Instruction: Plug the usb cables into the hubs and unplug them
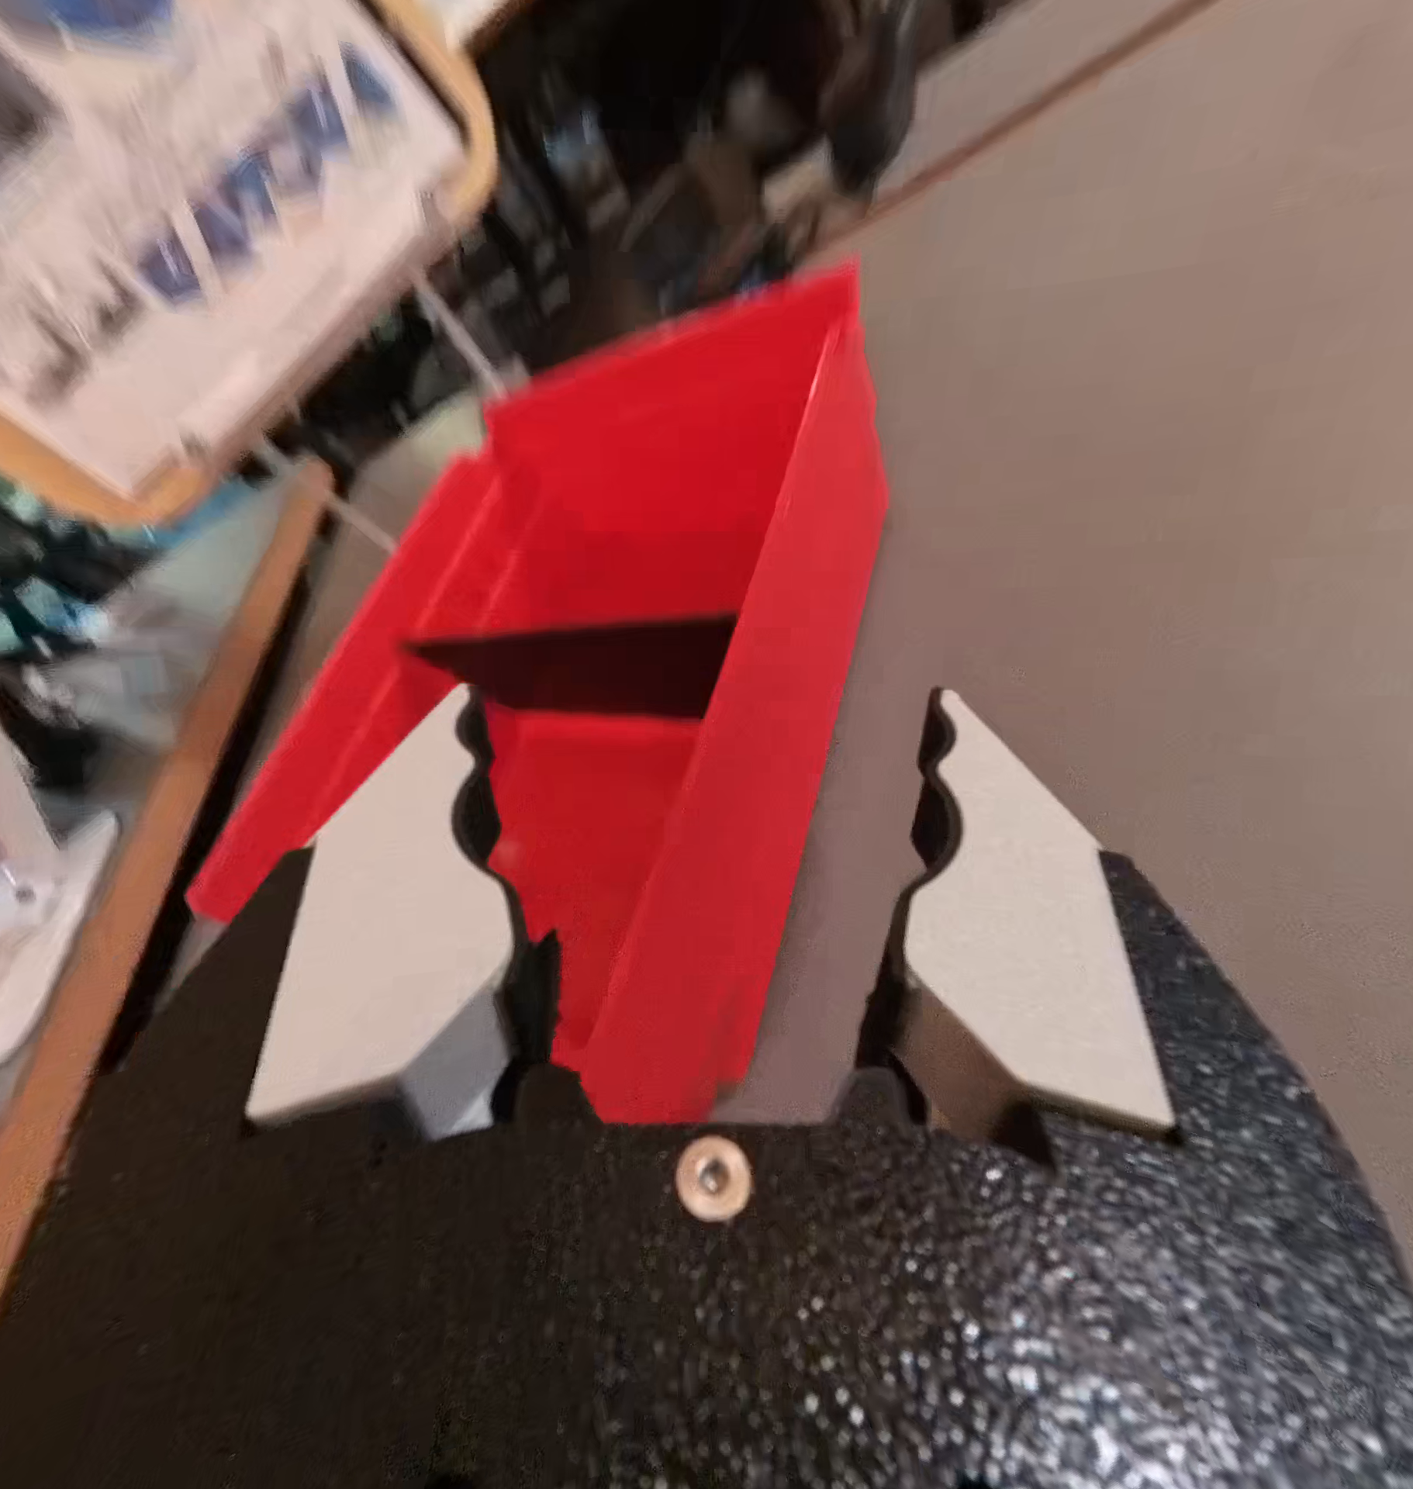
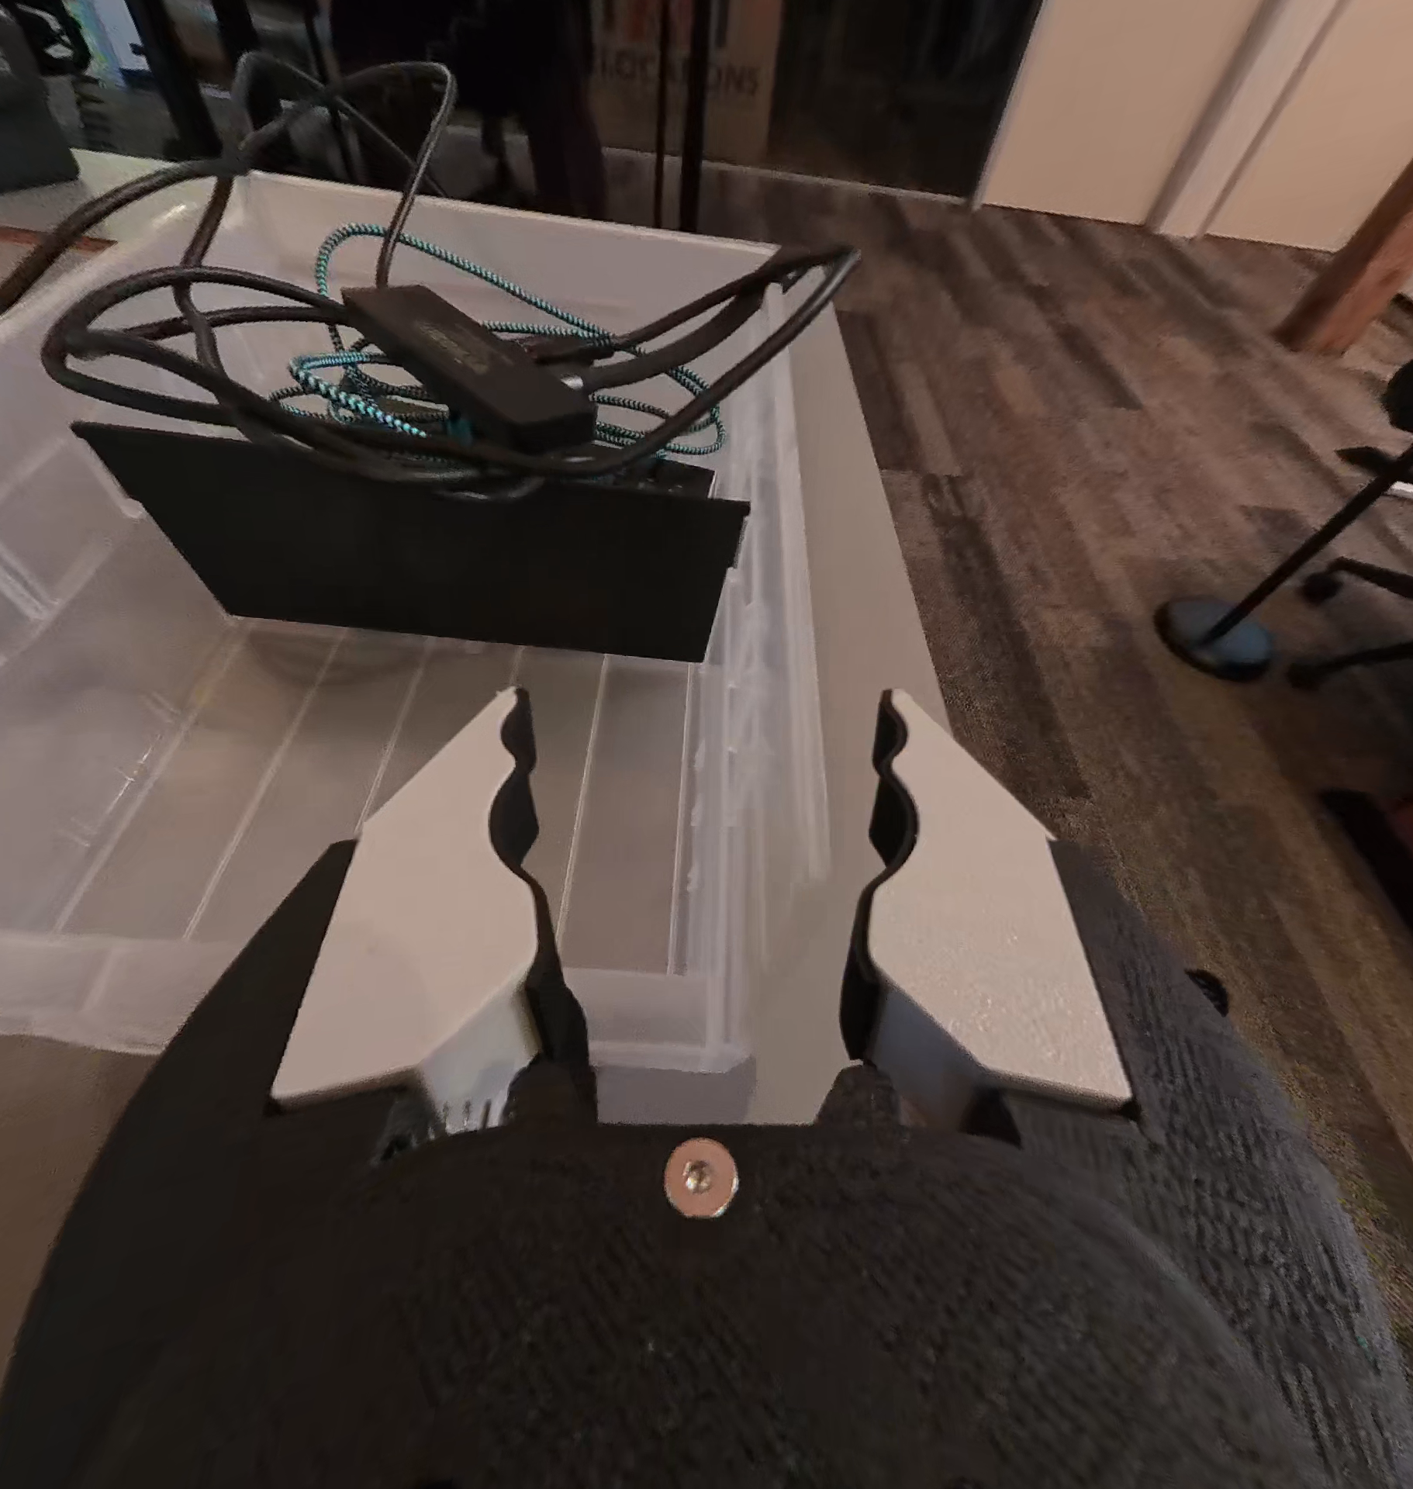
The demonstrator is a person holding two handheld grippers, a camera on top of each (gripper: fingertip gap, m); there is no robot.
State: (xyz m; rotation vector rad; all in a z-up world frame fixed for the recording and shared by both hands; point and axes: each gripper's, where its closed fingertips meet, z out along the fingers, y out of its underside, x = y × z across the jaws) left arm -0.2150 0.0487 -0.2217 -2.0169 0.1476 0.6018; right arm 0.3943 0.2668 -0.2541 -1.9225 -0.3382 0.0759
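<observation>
In the right wrist view a black USB hub (image 2: 478, 362) lies on a tangle of black cables (image 2: 188, 298) and a teal braided cable (image 2: 357, 387), in the far part of a clear plastic bin (image 2: 768, 644) behind a black divider (image 2: 445, 564). My right gripper (image 2: 699, 709) is open and empty, above the bin's empty near part. In the left wrist view my left gripper (image 1: 703, 709) is open and empty, over a red bin (image 1: 768, 725) with a black divider (image 1: 590, 669); nothing shows inside the red bin.
The red bin sits on a grey table (image 1: 1171, 483) with a wooden edge (image 1: 163, 806) at the left. A white printed box (image 1: 163, 201) is beyond it. In the right wrist view, wood floor (image 2: 1090, 403) and a black stand base (image 2: 1215, 636) lie to the right. The grippers' ends are close to 65 cm from one another.
</observation>
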